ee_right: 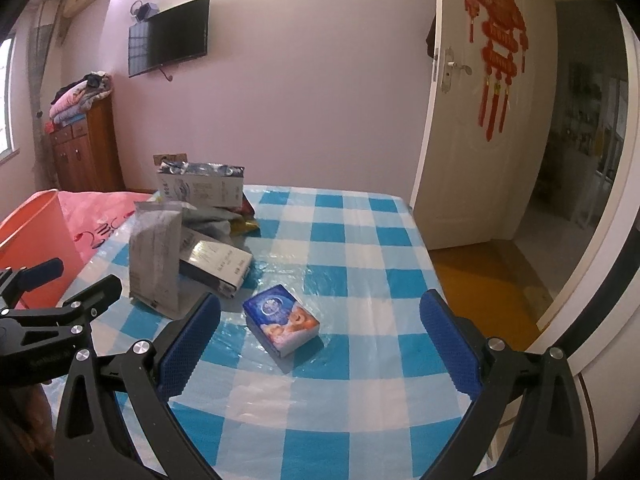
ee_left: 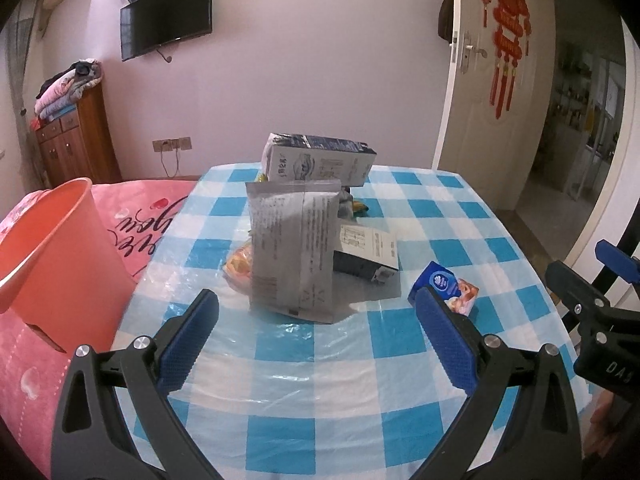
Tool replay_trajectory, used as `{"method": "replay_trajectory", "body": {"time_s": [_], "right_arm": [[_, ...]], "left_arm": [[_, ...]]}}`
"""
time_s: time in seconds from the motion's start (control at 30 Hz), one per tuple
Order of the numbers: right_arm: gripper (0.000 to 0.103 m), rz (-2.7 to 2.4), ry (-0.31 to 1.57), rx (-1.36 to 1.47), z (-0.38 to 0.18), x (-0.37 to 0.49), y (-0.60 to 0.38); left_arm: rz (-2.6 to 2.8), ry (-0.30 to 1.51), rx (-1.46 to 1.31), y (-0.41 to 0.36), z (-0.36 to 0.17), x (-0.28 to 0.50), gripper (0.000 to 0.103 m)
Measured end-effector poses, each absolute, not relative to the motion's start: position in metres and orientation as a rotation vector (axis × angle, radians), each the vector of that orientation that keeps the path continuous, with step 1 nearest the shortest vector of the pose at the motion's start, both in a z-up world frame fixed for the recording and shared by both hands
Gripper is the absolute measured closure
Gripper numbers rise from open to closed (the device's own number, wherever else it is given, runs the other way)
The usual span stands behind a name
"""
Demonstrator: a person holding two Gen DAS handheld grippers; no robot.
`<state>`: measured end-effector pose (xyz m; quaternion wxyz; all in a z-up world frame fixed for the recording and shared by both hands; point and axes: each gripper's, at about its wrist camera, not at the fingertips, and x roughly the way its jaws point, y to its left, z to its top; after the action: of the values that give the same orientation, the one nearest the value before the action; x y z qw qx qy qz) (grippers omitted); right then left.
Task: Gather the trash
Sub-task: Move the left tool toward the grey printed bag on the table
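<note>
Far left there's an orange plastic bin (ee_left: 52, 252) sitting on the pink bedspread (ee_left: 136, 216), just beside the table's left edge; can't see inside it from either view. On the blue-and-white checked tablecloth (ee_left: 320, 364) the trash is bunched left of centre: a grey foil pouch (ee_left: 292, 248) standing upright, an orange snack wrapper (ee_left: 239, 266) tucked behind its left side, a flattened dark carton (ee_left: 366, 250) lying just right of it, and a big white-and-blue carton (ee_left: 318, 160) at the far end. Nearer and to the right, 1 small blue tissue pack (ee_right: 282, 320) lies flat, apart from the pile. The left gripper (ee_left: 320, 340) hovers low over the near edge, spread wide, nothing in it. The right gripper (ee_right: 322, 342) is also wide and empty, with the tissue pack just ahead between its pads.
</note>
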<state>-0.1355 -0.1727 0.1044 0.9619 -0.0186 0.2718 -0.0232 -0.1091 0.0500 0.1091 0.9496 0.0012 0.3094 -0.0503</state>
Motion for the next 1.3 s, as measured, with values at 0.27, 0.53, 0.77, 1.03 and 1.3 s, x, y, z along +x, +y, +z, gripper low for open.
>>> {"method": "replay_trajectory", "body": {"time_s": [0.27, 0.53, 0.77, 1.03, 1.3], "right_arm": [[0.004, -0.046, 0.536, -0.064, 0.110, -0.139, -0.165], [0.004, -0.036, 0.535, -0.033, 0.109, -0.136, -0.169], [0.004, -0.026, 0.546, -0.059, 0.095, -0.127, -0.168], [0.004, -0.011, 0.546, -0.055, 0.078, -0.112, -0.172], [0.004, 0.043, 0.606, -0.035, 0.057, -0.095, -0.177]], "left_arm": [[-0.091, 0.623, -0.018, 0.062, 0.116, -0.114, 0.004], [-0.084, 0.622, -0.024, 0.068, 0.116, -0.114, 0.004], [-0.120, 0.585, -0.085, 0.076, 0.105, -0.111, 0.004], [-0.135, 0.533, -0.099, 0.079, 0.091, -0.105, 0.004], [-0.086, 0.593, -0.036, 0.078, 0.074, -0.087, 0.004]]}}
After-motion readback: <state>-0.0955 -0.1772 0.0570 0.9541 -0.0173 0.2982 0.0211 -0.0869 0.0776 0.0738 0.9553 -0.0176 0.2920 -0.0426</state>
